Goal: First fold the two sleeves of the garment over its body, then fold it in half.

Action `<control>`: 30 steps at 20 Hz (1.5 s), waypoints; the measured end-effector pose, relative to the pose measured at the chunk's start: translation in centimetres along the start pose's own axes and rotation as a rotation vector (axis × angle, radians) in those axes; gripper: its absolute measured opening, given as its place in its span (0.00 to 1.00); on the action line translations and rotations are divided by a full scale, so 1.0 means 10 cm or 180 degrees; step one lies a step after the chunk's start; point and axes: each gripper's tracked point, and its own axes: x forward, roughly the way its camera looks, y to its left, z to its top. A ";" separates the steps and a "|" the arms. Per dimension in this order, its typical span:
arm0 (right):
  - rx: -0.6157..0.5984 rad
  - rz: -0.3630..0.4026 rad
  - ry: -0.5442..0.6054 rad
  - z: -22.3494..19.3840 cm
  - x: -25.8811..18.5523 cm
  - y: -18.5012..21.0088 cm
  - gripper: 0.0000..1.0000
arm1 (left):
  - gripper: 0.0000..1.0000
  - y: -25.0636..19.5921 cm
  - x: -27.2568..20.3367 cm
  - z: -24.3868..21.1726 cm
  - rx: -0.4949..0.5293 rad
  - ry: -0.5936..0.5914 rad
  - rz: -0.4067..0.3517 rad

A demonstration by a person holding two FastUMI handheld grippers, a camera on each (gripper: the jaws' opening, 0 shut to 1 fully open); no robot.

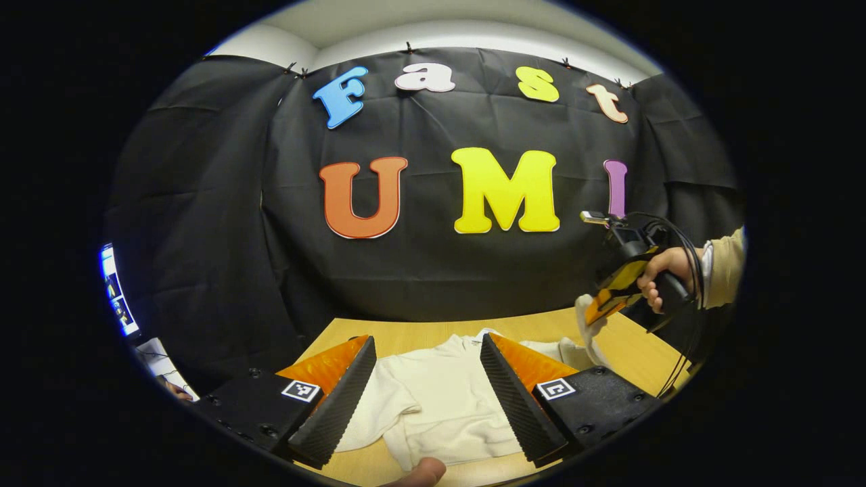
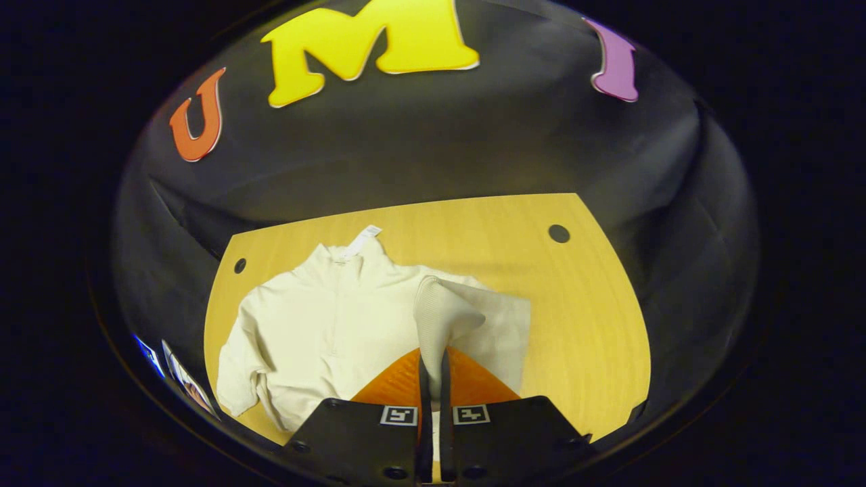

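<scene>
A cream short-sleeved garment (image 2: 325, 318) lies flat on the wooden table (image 2: 582, 318), collar toward the far wall. In the right gripper view my right gripper (image 2: 433, 358) is shut on the garment's right sleeve (image 2: 443, 314), lifted above the body with cloth draping from the fingers. The left sleeve (image 2: 237, 372) lies spread at the near left. In the left gripper view my left gripper (image 1: 427, 352) hangs open above the garment (image 1: 440, 399), holding nothing. Farther right there, a hand holds the right gripper (image 1: 612, 294) with the cream sleeve (image 1: 587, 331) hanging from it.
Two round holes (image 2: 559, 233) mark the table near its far corners. Bare wood lies to the right of the garment. A lit screen (image 1: 115, 291) stands at the far left. A fingertip (image 1: 423, 472) shows at the bottom edge of the left gripper view.
</scene>
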 end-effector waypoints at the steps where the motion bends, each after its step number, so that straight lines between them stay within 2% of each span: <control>1: -0.0039 0.0039 0.0017 -0.01 0.05 0.23 0.04 | 1.00 0.07 0.01 -0.02 -0.0012 0.0007 -0.0002; 4: -0.0169 0.0193 0.0105 -0.10 0.24 0.92 0.04 | 1.00 0.20 0.01 -0.14 -0.0047 0.0065 -0.0034; 6: -0.0272 0.0325 0.0249 -0.25 0.50 1.58 0.04 | 1.00 0.38 0.03 -0.23 -0.0051 0.0086 -0.0035; 8: -0.0416 0.0410 0.0387 -0.44 0.78 2.13 0.04 | 1.00 0.64 0.03 -0.40 -0.0100 0.0213 0.0039; 9: -0.0457 0.0414 0.0439 -0.51 0.87 2.28 0.04 | 1.00 0.72 0.01 -0.44 -0.0135 0.0245 0.0065; 14: -0.0650 0.0345 0.0598 -0.82 1.37 2.76 0.04 | 1.00 0.94 -0.05 -0.57 -0.0178 0.0285 0.0166; 18: -0.0549 0.0256 0.0730 -1.02 1.70 2.93 0.06 | 1.00 1.10 -0.11 -0.69 -0.0218 0.0369 0.0280; 19: -0.0556 0.0234 0.0744 -1.05 1.75 2.94 0.11 | 1.00 1.13 -0.14 -0.72 -0.0228 0.0378 0.0312; 20: -0.0500 0.0254 0.0730 -1.07 1.80 2.98 0.11 | 1.00 1.14 -0.17 -0.74 -0.0253 0.0369 0.0317; 23: -0.0277 0.0406 0.0779 -1.10 1.80 3.13 0.31 | 1.00 1.19 -0.21 -0.78 -0.0230 0.0299 0.0366; 24: -0.0288 0.0406 0.0751 -1.07 1.78 3.13 0.47 | 1.00 1.20 -0.21 -0.82 -0.0250 0.0313 0.0360; 25: -0.0347 0.0379 0.0711 -1.04 1.72 3.09 0.57 | 1.00 1.21 -0.20 -0.88 -0.0291 0.0354 0.0380; 26: -0.0401 0.0363 0.0664 -1.01 1.66 3.07 0.55 | 1.00 1.23 -0.20 -0.94 -0.0333 0.0399 0.0405; 27: -0.0448 0.0383 0.0609 -0.97 1.61 3.06 0.65 | 1.00 1.26 -0.21 -0.99 -0.0408 0.0399 0.0445; 28: -0.0527 0.0382 0.0539 -0.92 1.51 3.00 0.71 | 0.99 1.31 -0.20 -1.06 -0.0528 0.0438 0.0480; 30: -0.0583 0.0417 0.0485 -0.88 1.34 2.90 0.75 | 0.99 1.51 -0.25 -1.30 -0.0783 0.0572 0.0694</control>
